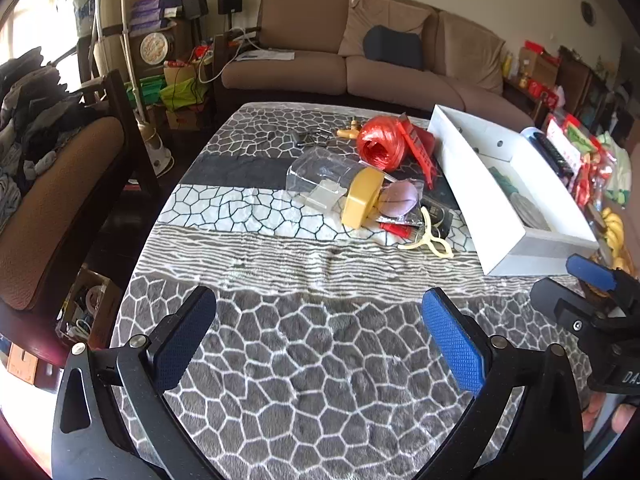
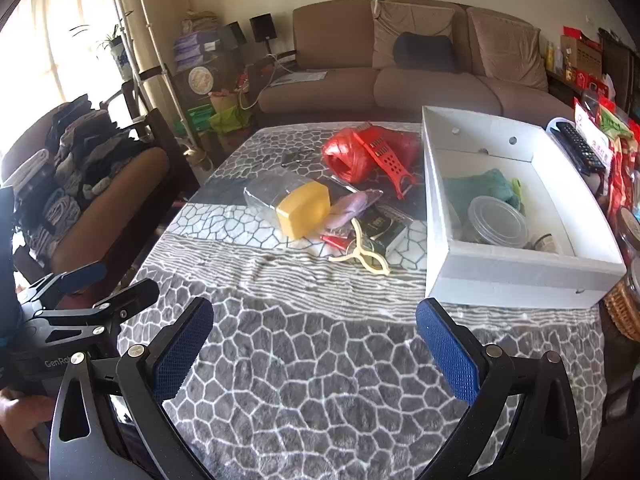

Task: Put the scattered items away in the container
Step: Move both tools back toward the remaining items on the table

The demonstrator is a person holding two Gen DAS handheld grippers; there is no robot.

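Note:
A white box (image 2: 516,276) stands at the table's right side (image 1: 460,172), holding a teal cloth (image 2: 480,188) and a clear round tub (image 2: 498,220). Left of it lies a pile: a red twine ball (image 2: 346,156) (image 1: 380,144), a red grater (image 2: 386,156), a yellow-lidded clear jar (image 2: 304,208) (image 1: 362,196), a purple pouch (image 2: 348,206), a dark booklet (image 2: 380,226) and a cream clip (image 2: 368,254) (image 1: 430,240). My left gripper (image 1: 320,340) is open and empty over the near table. My right gripper (image 2: 316,344) is open and empty too.
Keys and small metal bits (image 1: 308,136) lie at the far table edge. A remote (image 2: 578,148), snack packets (image 2: 608,140), bananas (image 1: 614,232) and a wicker basket (image 2: 624,312) crowd the right edge. A chair with clothes (image 2: 80,184) stands left. A sofa (image 2: 400,76) is behind.

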